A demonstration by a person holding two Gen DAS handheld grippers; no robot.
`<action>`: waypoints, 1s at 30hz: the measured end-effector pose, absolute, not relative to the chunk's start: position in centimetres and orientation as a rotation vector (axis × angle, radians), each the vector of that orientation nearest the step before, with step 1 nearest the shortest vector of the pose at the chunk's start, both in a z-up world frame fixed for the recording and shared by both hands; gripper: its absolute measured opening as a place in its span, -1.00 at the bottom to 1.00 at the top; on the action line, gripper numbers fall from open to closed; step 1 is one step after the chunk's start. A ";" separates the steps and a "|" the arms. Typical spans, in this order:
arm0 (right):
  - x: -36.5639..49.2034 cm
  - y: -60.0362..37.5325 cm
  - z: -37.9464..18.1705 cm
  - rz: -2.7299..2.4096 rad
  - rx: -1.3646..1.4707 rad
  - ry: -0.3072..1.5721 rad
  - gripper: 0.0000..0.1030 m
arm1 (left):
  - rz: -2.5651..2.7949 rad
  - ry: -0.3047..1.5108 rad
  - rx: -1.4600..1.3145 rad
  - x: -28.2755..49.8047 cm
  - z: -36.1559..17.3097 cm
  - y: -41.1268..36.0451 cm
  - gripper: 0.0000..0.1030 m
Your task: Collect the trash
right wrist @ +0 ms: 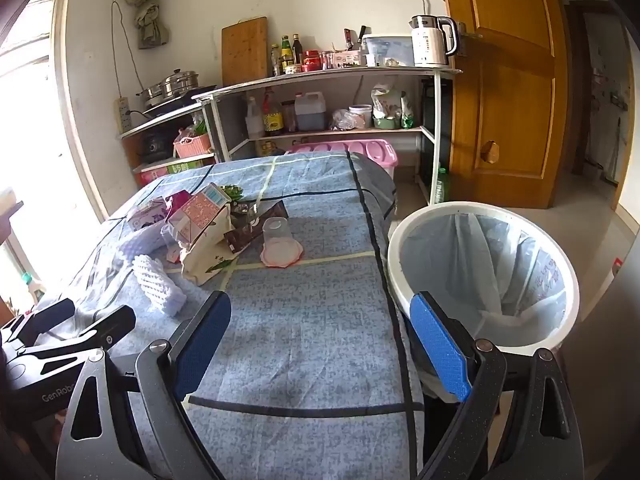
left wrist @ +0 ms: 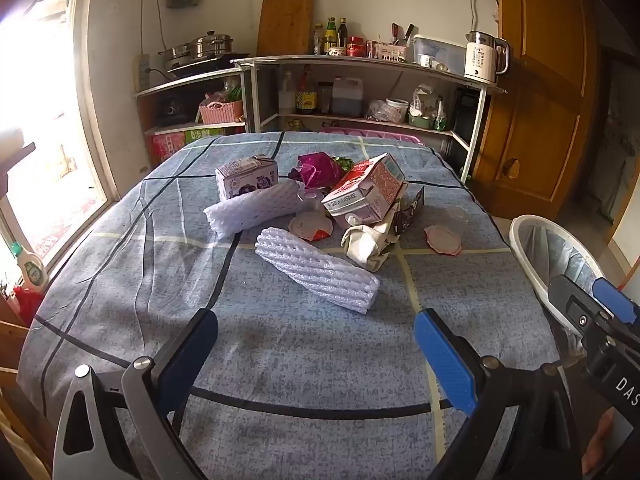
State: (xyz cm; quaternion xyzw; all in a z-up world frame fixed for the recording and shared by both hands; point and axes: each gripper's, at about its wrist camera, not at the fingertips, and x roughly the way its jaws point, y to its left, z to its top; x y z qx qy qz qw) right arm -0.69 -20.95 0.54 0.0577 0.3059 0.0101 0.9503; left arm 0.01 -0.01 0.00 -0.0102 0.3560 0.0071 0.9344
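Foam netting sleeve [left wrist: 318,270] lies nearest on the blue cloth, just in front of the red carton [left wrist: 366,190]: light, soft, crushable, best pinched across its middle. Left gripper [left wrist: 316,346] and right gripper [right wrist: 320,336] both gape wide, empty.

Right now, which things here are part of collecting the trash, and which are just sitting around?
For the job:
white foam fruit net
red crushed carton
purple milk carton
white lined bin

Just lying about:
white electric kettle
wooden chopping board
pink storage box
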 end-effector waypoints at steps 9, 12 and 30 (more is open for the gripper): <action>-1.1 -21.4 0.9 0.021 0.135 0.622 0.78 | 0.014 0.721 -0.019 -0.3 0.0 0.1 0.94; -0.9 -21.3 0.8 0.020 0.125 0.623 0.78 | 0.015 0.718 -0.020 -0.4 0.1 0.1 0.94; -1.0 -21.2 0.8 0.014 0.123 0.623 0.78 | 0.013 0.724 -0.018 -0.1 0.2 0.0 0.94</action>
